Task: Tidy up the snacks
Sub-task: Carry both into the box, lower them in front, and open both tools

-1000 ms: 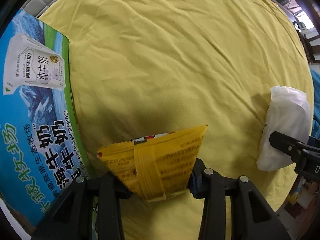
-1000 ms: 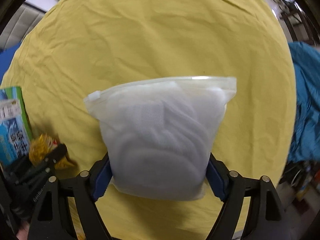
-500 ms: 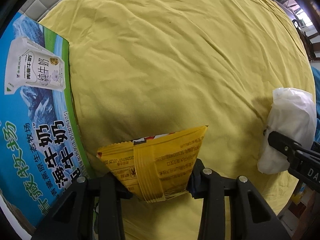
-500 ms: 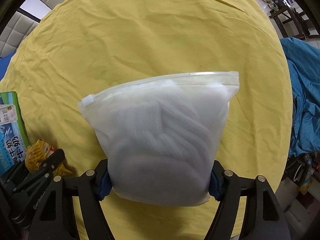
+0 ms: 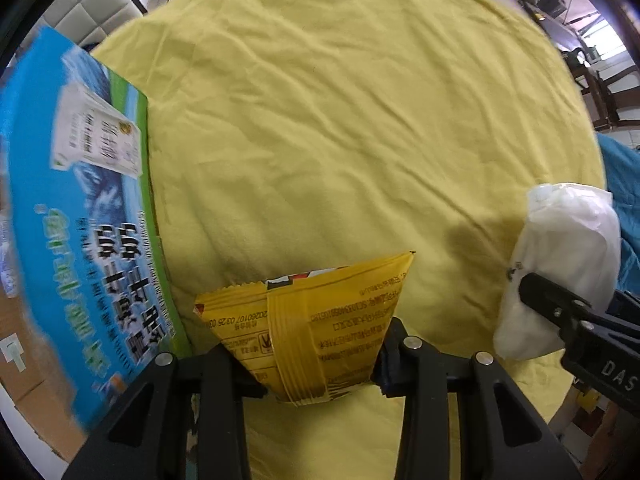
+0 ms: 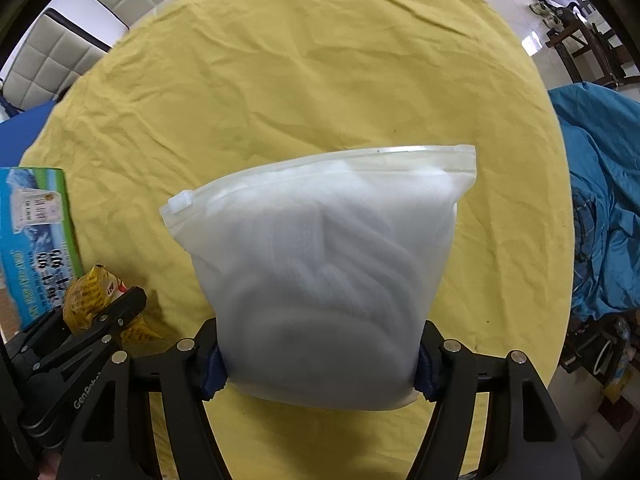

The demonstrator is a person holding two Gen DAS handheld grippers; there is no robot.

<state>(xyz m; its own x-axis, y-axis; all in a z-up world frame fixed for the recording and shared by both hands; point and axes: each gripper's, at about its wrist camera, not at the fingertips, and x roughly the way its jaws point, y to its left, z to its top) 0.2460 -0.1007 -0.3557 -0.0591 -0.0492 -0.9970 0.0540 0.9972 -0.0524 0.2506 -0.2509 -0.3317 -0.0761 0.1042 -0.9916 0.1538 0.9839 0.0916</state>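
Note:
My left gripper (image 5: 316,372) is shut on a yellow snack packet (image 5: 312,320), held above the yellow cloth beside a blue milk carton box (image 5: 72,216). My right gripper (image 6: 318,372) is shut on a frosted white zip bag (image 6: 320,272) with white contents, its zip seal pointing away. In the left wrist view the white zip bag (image 5: 560,264) and the right gripper (image 5: 560,312) show at the right edge. In the right wrist view the yellow packet (image 6: 92,292) and the left gripper (image 6: 120,316) sit at the lower left, next to the box (image 6: 32,232).
A round table under a wrinkled yellow cloth (image 5: 360,120) fills both views. A blue fabric heap (image 6: 600,208) lies off the table's right side. Padded white chairs (image 6: 60,52) stand behind the far left edge, dark wooden chairs (image 6: 592,44) at far right.
Both grippers have risen and tilted back with their loads, showing more of the room beyond the table. The blue box now looks blurred from the left gripper's motion.

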